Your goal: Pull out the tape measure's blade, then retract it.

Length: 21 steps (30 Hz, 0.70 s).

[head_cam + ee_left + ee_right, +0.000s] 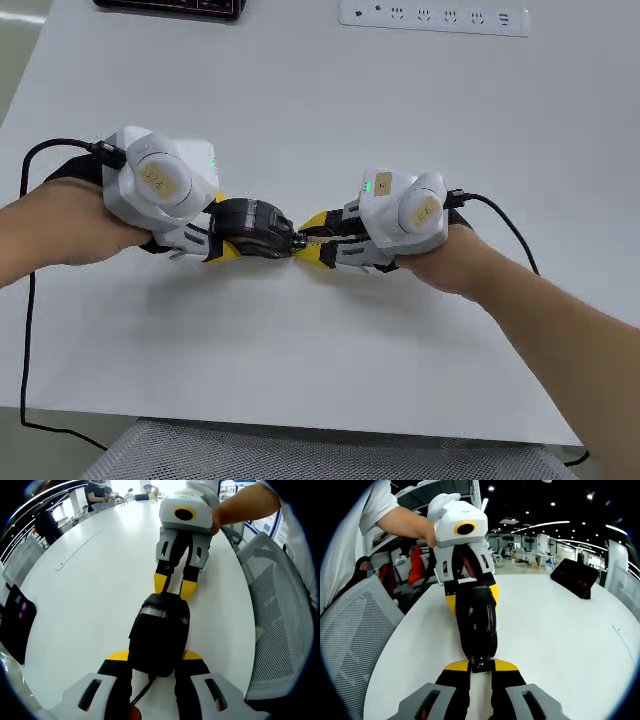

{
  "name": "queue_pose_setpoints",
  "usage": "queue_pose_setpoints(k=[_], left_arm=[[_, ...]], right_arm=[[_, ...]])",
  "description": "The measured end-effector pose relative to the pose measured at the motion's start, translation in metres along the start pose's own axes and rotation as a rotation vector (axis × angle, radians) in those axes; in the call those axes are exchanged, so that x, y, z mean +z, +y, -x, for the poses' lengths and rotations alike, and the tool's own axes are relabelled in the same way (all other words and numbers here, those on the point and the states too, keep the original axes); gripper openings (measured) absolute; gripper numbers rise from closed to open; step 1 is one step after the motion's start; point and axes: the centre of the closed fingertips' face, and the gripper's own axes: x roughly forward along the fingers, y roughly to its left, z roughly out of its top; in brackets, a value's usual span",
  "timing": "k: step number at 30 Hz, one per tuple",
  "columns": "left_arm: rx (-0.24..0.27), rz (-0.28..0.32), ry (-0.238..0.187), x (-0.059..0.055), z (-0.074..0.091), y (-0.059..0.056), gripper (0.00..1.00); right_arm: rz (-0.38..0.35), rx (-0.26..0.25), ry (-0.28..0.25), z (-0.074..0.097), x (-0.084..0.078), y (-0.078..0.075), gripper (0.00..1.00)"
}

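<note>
The black tape measure case [252, 228] sits just above the white table [330, 110], clamped across its sides by the left gripper [228, 226], whose jaws are closed onto it. At the case's mouth, the right gripper [312, 240] has its jaws nearly together, pinching the blade end hook [480, 664].

Step in hand: start of extension, since almost no blade is out. The next move calls for a straight pull of the right gripper away from the case, with the case held steady.

The right gripper view shows the hook seated between the jaws; in the left gripper view the case hides it. The head view adds a white power strip [432, 16] well beyond the case.
</note>
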Motion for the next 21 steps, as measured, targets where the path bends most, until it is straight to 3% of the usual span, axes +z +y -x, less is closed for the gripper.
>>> queue_pose_setpoints(k=[21], left_arm=[[-0.004,-0.018,0.009,-0.0020,0.0003,0.0003,0.27]], right_arm=[[0.029,-0.021,0.017,-0.0020,0.0017,-0.0006,0.10]])
